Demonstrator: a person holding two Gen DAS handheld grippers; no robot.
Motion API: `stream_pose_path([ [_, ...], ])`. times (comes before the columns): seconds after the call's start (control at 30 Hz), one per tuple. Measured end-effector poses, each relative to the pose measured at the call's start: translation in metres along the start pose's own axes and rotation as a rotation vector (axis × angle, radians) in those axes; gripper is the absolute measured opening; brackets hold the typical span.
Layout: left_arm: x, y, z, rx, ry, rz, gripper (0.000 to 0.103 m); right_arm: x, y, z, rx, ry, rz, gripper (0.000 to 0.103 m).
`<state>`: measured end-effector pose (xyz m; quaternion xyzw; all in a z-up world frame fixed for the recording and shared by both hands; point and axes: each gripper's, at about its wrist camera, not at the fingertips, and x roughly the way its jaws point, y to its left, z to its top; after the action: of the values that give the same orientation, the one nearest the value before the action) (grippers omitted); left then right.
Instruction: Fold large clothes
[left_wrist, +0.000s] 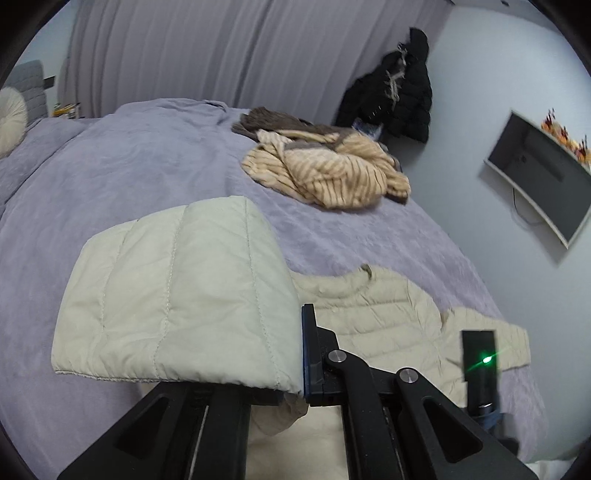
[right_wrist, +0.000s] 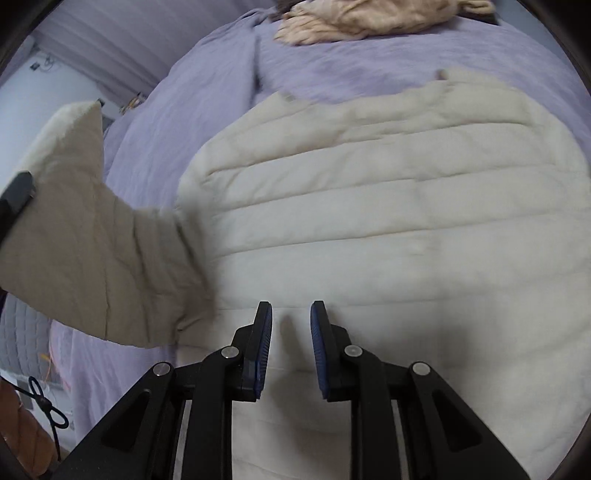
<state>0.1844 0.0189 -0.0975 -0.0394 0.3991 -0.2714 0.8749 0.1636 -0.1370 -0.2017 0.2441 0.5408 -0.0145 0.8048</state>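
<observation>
A cream quilted puffer jacket lies flat on the purple bedspread. My left gripper is shut on the jacket's sleeve and holds it lifted above the bed; the left finger is hidden behind the fabric. The jacket body lies below and to the right of it. In the right wrist view the raised sleeve hangs at the left, with the left gripper's tip at the frame edge. My right gripper is open and empty, just above the jacket's lower part.
A crumpled beige striped garment and a brown one lie at the far side of the bed. A black coat hangs on the wall, next to a wall screen. Grey curtains hang behind the bed.
</observation>
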Motion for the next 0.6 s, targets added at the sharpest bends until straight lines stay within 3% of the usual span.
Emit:
stream_pose_path([
  [0.13,0.062,-0.057,-0.026,0.142,0.146,0.024,0.006,-0.034,-0.069,-0.009,0.112,-0.034,-0.068,0.024],
  [0.27,0.108,-0.084,-0.056,0.23,0.275,0.061,0.007,-0.055,-0.117,-0.018,0.169,-0.048,-0.098,0.024],
  [0.37,0.119,-0.096,-0.077,0.296,0.296,0.125,0.009,-0.06,-0.139,-0.024,0.201,-0.042,-0.086,0.024],
  [0.4,0.119,-0.1,-0.081,0.313,0.291,0.132,0.035,-0.062,-0.144,-0.024,0.206,-0.042,-0.082,0.026],
  [0.43,0.118,-0.102,-0.084,0.323,0.292,0.135,0.062,-0.065,-0.146,-0.025,0.208,-0.044,-0.079,0.037],
  [0.47,0.115,-0.105,-0.087,0.329,0.29,0.164,0.102,-0.065,-0.148,-0.022,0.208,-0.046,-0.075,0.045],
  [0.5,0.11,-0.106,-0.086,0.344,0.255,0.192,0.102,-0.067,-0.151,-0.02,0.207,-0.048,-0.071,0.058],
  [0.6,0.102,-0.108,-0.083,0.356,0.268,0.187,0.102,-0.074,-0.152,-0.017,0.188,-0.058,-0.069,0.062],
])
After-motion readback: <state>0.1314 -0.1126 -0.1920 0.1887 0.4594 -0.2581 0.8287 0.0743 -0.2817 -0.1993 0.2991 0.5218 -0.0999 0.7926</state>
